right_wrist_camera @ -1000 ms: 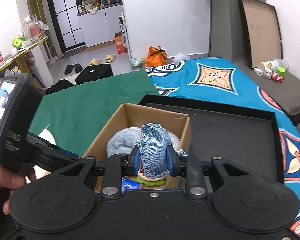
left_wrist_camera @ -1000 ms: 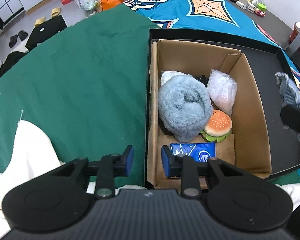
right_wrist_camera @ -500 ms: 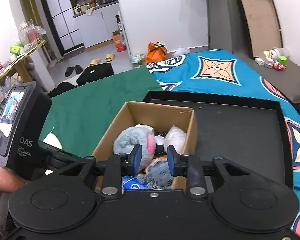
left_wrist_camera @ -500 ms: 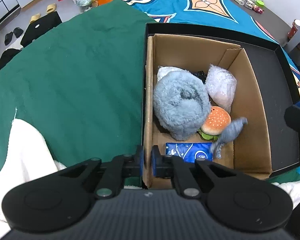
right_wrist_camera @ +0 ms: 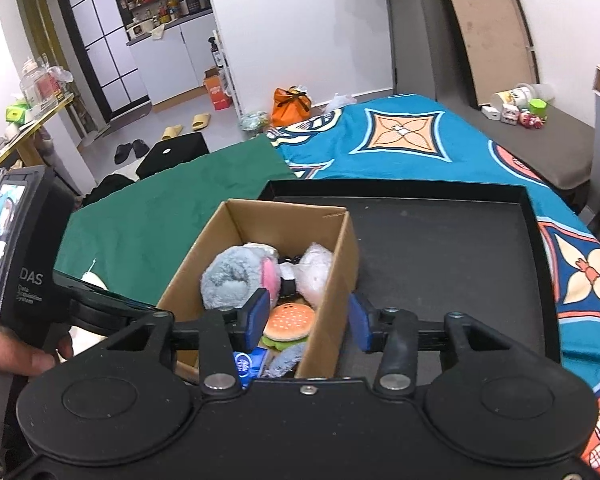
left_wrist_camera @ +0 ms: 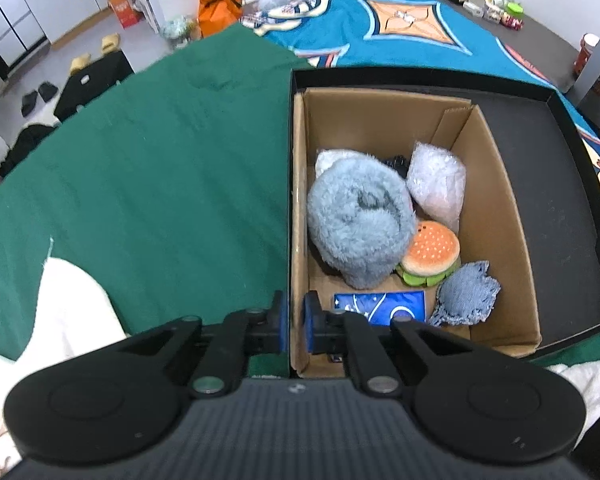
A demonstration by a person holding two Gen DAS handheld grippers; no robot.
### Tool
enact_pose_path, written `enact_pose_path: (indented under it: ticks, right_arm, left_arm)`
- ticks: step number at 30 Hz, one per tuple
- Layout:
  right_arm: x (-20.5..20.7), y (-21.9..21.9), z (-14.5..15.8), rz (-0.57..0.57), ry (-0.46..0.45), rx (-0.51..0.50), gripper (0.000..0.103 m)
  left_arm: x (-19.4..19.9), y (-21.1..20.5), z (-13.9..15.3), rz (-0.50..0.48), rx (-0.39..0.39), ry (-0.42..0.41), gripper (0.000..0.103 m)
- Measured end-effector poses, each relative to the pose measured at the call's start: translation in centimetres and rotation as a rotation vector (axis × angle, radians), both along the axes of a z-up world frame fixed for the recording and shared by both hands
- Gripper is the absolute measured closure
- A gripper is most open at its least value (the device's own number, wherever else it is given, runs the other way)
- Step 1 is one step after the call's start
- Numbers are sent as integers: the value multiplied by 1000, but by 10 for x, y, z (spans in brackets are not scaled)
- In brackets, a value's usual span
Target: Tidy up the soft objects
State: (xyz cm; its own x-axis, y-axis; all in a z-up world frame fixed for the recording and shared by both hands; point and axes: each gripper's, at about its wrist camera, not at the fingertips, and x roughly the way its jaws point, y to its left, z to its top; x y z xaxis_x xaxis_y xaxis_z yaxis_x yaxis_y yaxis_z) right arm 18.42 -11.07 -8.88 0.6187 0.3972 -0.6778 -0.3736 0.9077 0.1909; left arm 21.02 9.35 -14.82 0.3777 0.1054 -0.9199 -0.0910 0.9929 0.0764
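A cardboard box (left_wrist_camera: 496,200) stands in a black tray (left_wrist_camera: 556,184). It holds a fluffy grey-blue plush (left_wrist_camera: 360,224), a plush burger (left_wrist_camera: 430,252), a white bagged item (left_wrist_camera: 438,184), a blue packet (left_wrist_camera: 380,306) and a denim piece (left_wrist_camera: 466,296) at its near right corner. My left gripper (left_wrist_camera: 296,328) is shut on the box's left wall at the near corner. My right gripper (right_wrist_camera: 308,318) is open and empty above the box's near right wall (right_wrist_camera: 332,312); the plush (right_wrist_camera: 228,280) and burger (right_wrist_camera: 288,322) show below it.
The tray (right_wrist_camera: 440,264) lies on a bed with a green cloth (left_wrist_camera: 160,168) on the left and a teal patterned cover (right_wrist_camera: 400,140) on the right. A white cloth (left_wrist_camera: 68,312) lies at the near left. The floor beyond holds bags and slippers.
My right gripper opened and dropped the denim piece into the box, then drew back wide open. My left gripper closed onto the box's left wall.
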Motion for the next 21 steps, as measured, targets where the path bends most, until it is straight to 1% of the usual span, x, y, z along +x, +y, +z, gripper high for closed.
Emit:
enact_pose_path:
  ticks: [4, 8, 10, 12, 14, 15, 16, 18, 20, 21]
  right_arm:
    - [-1, -11, 1, -20, -4, 14, 50]
    - [-3, -22, 1, -39, -4, 34, 41]
    - [-4, -27, 1, -43, 1, 41, 38]
    - [-5, -32, 1, -45, 3, 43, 34]
    - [-5, -38, 1, -48, 6, 52, 27]
    - [-5, -41, 1, -48, 11, 59, 21]
    - [-6, -45, 1, -50, 16, 67, 16]
    - [-7, -52, 0, -62, 25, 79, 11]
    - [-8, -58, 0, -71, 34, 86, 7]
    - [-9, -61, 0, -74, 38, 90, 4]
  left_arm:
    - [-3, -4, 6, 0, 21, -2, 92]
    - [-6, -8, 12, 14, 26, -10, 84]
    - [-9, -10, 17, 31, 43, -24, 75]
    - [-12, -13, 23, 37, 57, -45, 57]
    - [-16, -18, 31, 38, 70, -73, 45]
    - [-17, -20, 34, 38, 75, -88, 39]
    - [-20, -22, 38, 38, 78, -101, 37]
    - [-23, -25, 45, 37, 71, -120, 32]
    - [-28, -29, 53, 32, 63, -148, 31]
    - [-30, -31, 56, 29, 62, -157, 27]
